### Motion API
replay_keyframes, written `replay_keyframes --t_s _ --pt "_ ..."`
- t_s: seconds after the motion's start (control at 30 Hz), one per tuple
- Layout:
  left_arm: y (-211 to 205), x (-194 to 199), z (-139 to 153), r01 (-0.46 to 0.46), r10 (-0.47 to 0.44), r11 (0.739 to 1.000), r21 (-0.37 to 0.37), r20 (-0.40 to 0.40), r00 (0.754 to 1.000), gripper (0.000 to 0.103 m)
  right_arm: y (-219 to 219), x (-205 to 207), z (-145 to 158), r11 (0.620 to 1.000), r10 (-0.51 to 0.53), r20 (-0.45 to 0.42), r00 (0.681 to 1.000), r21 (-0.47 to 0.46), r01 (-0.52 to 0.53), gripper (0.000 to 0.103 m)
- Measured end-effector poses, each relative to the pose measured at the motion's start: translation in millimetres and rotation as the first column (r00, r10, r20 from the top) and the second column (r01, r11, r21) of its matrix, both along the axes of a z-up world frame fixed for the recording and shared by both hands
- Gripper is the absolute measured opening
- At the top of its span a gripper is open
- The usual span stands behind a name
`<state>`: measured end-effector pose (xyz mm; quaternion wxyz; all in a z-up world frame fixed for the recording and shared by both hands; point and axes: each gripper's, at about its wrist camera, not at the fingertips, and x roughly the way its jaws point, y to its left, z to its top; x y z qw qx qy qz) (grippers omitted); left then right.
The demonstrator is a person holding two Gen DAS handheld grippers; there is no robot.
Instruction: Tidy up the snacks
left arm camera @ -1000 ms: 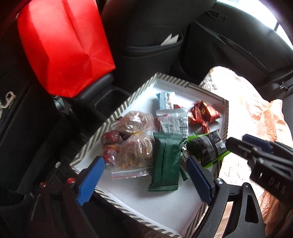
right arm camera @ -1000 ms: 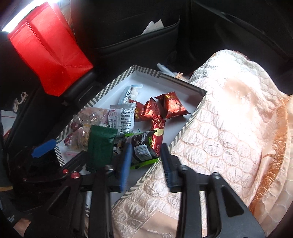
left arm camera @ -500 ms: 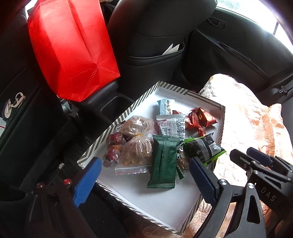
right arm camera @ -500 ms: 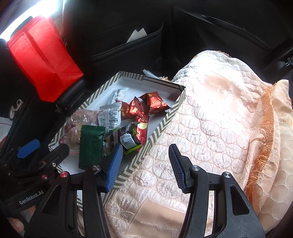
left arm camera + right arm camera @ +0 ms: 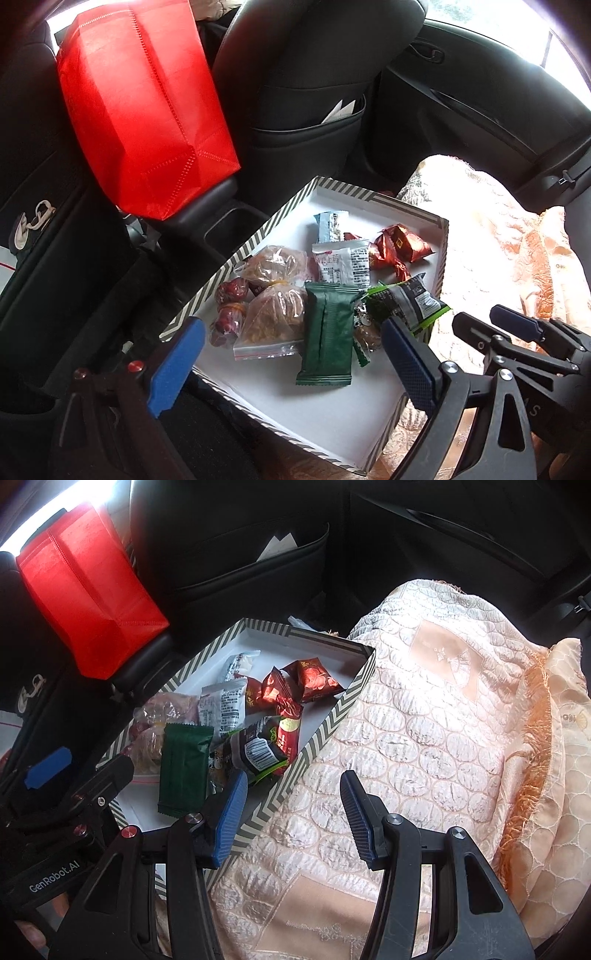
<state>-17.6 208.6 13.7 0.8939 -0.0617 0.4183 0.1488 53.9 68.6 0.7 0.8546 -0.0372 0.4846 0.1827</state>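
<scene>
A shallow tray with a striped rim [image 5: 373, 195] [image 5: 328, 723] holds the snacks. Among them are a dark green packet [image 5: 327, 336] [image 5: 183, 771], a black-and-green packet [image 5: 406, 302] [image 5: 258, 749], a white packet [image 5: 341, 264], red wrapped candies [image 5: 400, 245] [image 5: 310, 681], zip bags of nuts [image 5: 275, 317] and red dates [image 5: 232, 291]. My left gripper [image 5: 291, 328] hovers open over the tray's near end, above the green packet and touching nothing. My right gripper [image 5: 293, 779] stands open and holds nothing. Its left finger is over the tray's right rim and its right finger over the quilt.
A red fabric bag [image 5: 144, 110] [image 5: 85, 605] leans on the centre console behind the tray. A seat-back pocket with papers [image 5: 306, 122] is further back. A peach quilted cover [image 5: 424, 720] spreads over the seat right of the tray. The car door lies beyond.
The right gripper's jaws have widened, and it has drawn back and right from the black-and-green packet to the tray's rim and the quilt. The left gripper has barely moved.
</scene>
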Motion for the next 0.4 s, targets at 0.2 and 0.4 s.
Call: replay_keyframes --t_s 0.2,0.4 --pt "-0.3 0.7 -1.4 -0.007 0.007 1.000 0.004 -0.004 1.000 0.098 -0.2 -0.2 -0.3 1.000 0.003 0.000 1.000 -0.001 -0.003 0.052" --pt "-5.4 -0.4 -0.8 0.003 -0.003 1.000 0.021 0.004 1.000 0.098 -1.2 -1.2 1.3 1.000 0.004 0.006 1.000 -0.001 -0.004 0.052"
